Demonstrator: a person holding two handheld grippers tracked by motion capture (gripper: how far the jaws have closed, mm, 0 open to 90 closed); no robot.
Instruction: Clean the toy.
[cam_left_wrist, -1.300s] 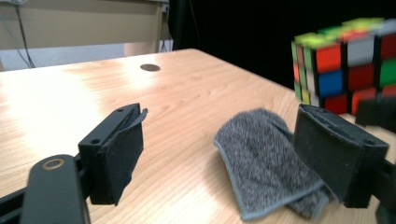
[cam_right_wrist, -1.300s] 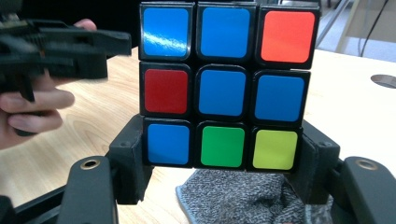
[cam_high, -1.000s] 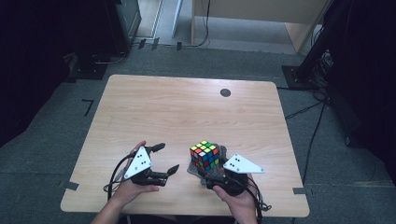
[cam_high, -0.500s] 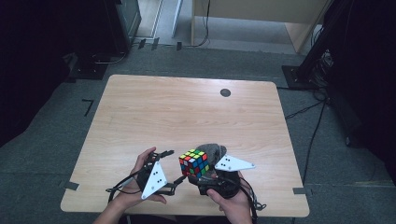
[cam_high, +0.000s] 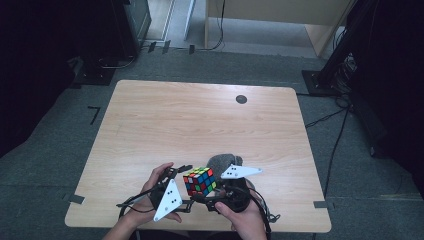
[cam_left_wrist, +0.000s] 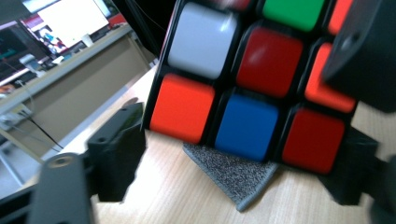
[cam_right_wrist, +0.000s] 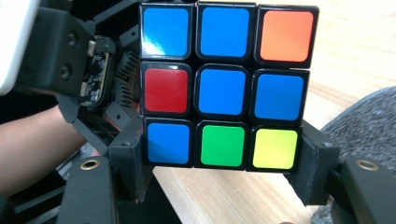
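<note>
- The right gripper (cam_high: 212, 192) clamps the bottom layer of a scrambled puzzle cube (cam_high: 199, 181), holding it off the wooden surface (cam_high: 200, 120) near the front edge, apparently so the upper layers can turn.
- The left gripper (cam_high: 187, 187) has just been closing around the cube's far side; whether its pads press yet cannot be told.
- A grey cloth (cam_high: 225, 161) lies just behind.

Glossy plastic on matt wood

Your cube (cam_right_wrist: 223, 88) shines, smooth plastic; the pad (cam_left_wrist: 231, 171) is rough grey cloth; the tabletop (cam_high: 200, 120) is matt wood-grain.
</note>
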